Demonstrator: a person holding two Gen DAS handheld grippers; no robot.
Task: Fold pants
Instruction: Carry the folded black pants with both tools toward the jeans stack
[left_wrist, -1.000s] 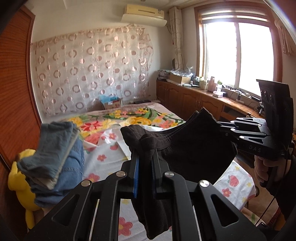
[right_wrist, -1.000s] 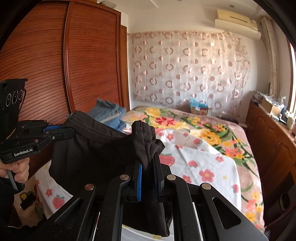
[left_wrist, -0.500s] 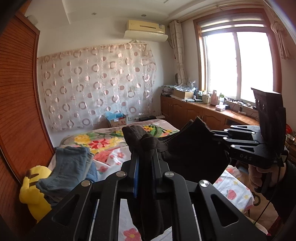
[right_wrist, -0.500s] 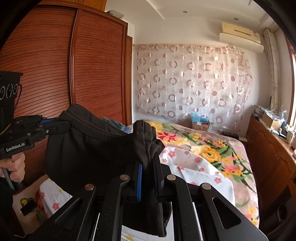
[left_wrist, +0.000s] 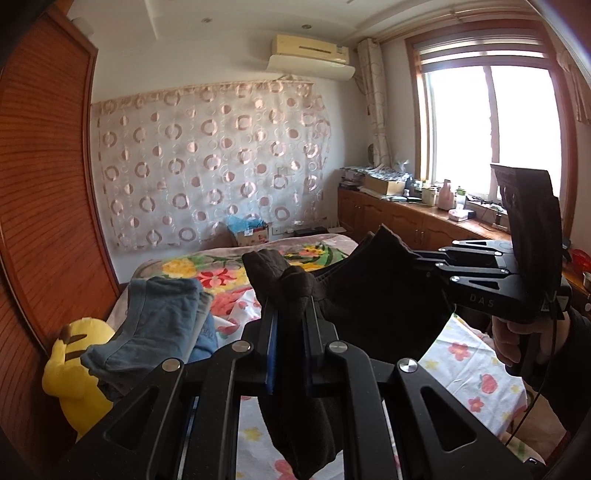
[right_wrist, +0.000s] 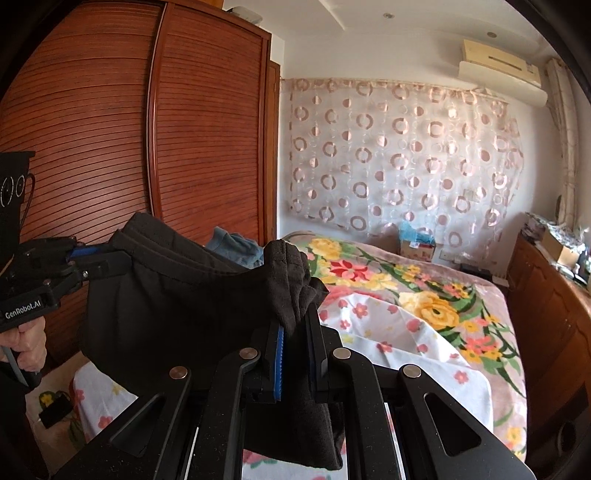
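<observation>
**Both grippers clamping dark pants, held aloft over bed**

Left gripper (left_wrist: 290, 328) is sitting with its jaws nearly closed, pinching a bunched fold of the dark pants (left_wrist: 373, 310); fabric is bulging above the pads and hanging below them, where the lower end is running behind the gripper body and getting cut off. In the left wrist view, going left to right: a yellow plush toy (left_wrist: 70, 365) is lying partly hidden under a stack of blue jeans (left_wrist: 162, 325), then the pinched fold, then the pants stretching across to the right gripper (left_wrist: 402, 253), whose fingertips are buried in cloth. A hand (left_wrist: 517, 343) is gripping its handle at the frame edge.

In the right wrist view, the left gripper (right_wrist: 110, 258) is entering from the left edge, biting the waistband corner. Right gripper (right_wrist: 295, 332) is likewise nearly closed on a gathered fold. Pants are hanging in the air above the floral bedspread (right_wrist: 424, 295), blocking the near bed edge. Legs of the garment are not distinguishable.
</observation>
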